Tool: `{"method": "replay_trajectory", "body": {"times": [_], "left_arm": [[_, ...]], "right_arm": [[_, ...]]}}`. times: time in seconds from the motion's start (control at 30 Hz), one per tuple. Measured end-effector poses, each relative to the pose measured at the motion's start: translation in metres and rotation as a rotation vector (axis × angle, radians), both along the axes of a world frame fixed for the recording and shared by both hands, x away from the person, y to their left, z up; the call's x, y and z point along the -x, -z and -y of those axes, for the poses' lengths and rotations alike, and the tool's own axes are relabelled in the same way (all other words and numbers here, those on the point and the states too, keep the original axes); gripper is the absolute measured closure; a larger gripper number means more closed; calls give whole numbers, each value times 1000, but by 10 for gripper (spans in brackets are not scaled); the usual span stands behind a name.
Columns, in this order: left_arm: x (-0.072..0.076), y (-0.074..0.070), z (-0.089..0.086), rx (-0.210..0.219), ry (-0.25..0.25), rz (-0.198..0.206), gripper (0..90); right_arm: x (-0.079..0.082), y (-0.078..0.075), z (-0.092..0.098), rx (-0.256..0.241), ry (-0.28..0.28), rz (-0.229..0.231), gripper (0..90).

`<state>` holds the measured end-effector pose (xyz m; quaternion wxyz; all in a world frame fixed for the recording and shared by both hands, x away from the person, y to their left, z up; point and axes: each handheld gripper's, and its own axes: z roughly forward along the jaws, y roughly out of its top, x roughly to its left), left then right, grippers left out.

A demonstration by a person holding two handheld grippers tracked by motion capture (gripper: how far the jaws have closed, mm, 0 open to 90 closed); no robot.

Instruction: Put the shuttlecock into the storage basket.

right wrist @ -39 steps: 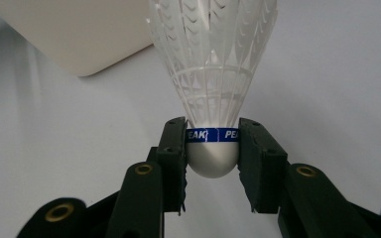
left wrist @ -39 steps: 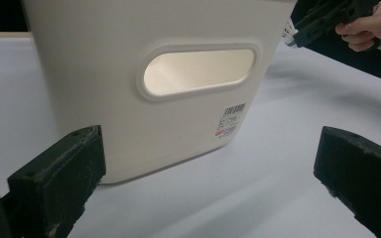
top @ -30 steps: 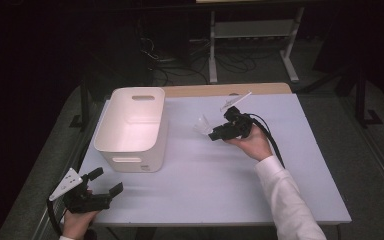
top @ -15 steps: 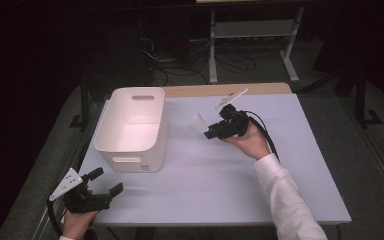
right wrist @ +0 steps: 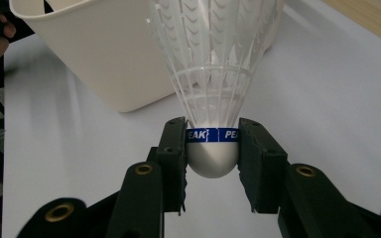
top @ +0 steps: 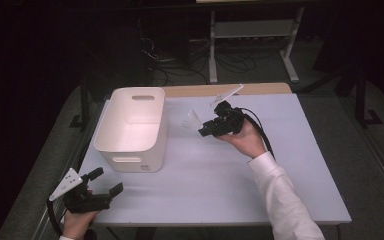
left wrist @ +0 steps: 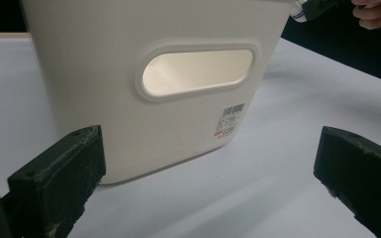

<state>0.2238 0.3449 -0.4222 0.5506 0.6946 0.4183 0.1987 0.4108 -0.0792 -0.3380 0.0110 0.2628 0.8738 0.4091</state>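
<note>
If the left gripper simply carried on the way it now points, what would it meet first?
Most likely the white bin: the left gripper, jaws open, faces the bin's near end wall with the handle slot, and bare table lies between them.

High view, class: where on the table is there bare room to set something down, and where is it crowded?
The table is bare right of the white bin, from the right gripper with its shuttlecock to the near edge. A narrower strip lies between the bin and the left gripper. The bin crowds the left side.
</note>
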Motion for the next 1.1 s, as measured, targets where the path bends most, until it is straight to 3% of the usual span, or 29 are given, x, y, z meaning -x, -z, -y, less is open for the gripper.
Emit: {"method": "replay_trajectory", "body": {"times": [0.1, 0.27, 0.8, 1.03, 1.1], "left_arm": [[0, 0, 0, 3, 0, 2, 0], [0, 0, 0, 1, -1, 0, 0], [0, 0, 0, 4, -1, 2, 0], [0, 0, 0, 1, -1, -1, 0], [0, 1, 0, 8, -1, 5, 0]], "right_arm": [[-1, -3, 0, -12, -12, 20, 637], [-1, -7, -2, -51, -9, 15, 637], [-1, -20, -12, -60, -16, 27, 638], [-1, -31, -19, -48, -28, 32, 637], [-2, -33, -21, -27, -38, 56, 637]]}}
